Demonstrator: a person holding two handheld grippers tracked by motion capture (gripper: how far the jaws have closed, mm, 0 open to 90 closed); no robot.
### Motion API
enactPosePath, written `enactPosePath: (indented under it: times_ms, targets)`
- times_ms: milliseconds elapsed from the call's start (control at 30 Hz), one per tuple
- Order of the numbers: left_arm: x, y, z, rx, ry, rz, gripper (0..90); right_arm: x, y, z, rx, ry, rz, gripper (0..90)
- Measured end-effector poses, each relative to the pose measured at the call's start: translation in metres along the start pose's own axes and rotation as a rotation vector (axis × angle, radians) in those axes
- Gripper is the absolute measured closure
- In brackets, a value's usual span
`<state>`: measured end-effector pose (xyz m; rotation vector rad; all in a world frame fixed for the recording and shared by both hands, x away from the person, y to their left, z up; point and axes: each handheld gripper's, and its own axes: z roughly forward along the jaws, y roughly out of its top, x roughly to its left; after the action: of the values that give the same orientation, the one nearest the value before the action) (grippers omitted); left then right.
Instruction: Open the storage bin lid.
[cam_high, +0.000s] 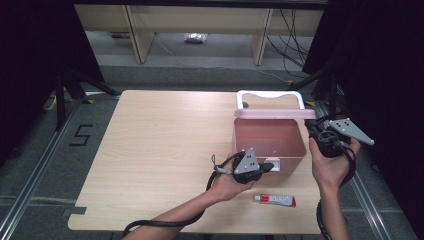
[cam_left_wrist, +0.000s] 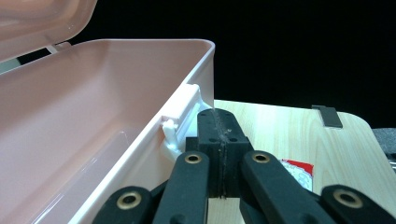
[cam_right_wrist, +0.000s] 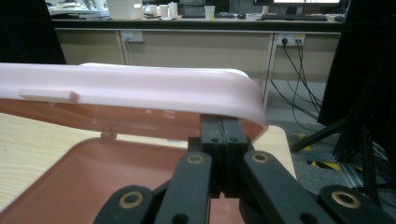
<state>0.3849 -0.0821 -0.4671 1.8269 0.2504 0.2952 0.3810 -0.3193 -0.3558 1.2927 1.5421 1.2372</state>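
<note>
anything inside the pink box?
The pink box looks empty: the high view and left gripper view show bare floor and walls. The raised lid and the right gripper under its edge hide the back corner, so that part is unconfirmed.

Your forearms are bare, without sleeves. Each hand carries a black gripper: the left gripper (cam_high: 267, 166) and the right gripper (cam_high: 311, 127) both have a grey three-cornered plate on top with small dark holes. A black cable trails from each one. The black jaws have flat link arms joined with round brass-coloured rivets.
</note>
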Motion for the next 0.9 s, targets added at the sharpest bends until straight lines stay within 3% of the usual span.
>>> enactPosePath:
  times_ms: [700, 900]
  targets:
    - [0.000, 0.000, 0.000, 0.000, 0.000, 0.001, 89.5, 0.000, 0.005, 0.010, -0.015, -0.006, -0.011, 90.0]
    - [0.000, 0.000, 0.000, -0.001, -0.001, 0.000, 89.5, 0.003, 0.006, 0.013, -0.017, -0.011, 0.014, 90.0]
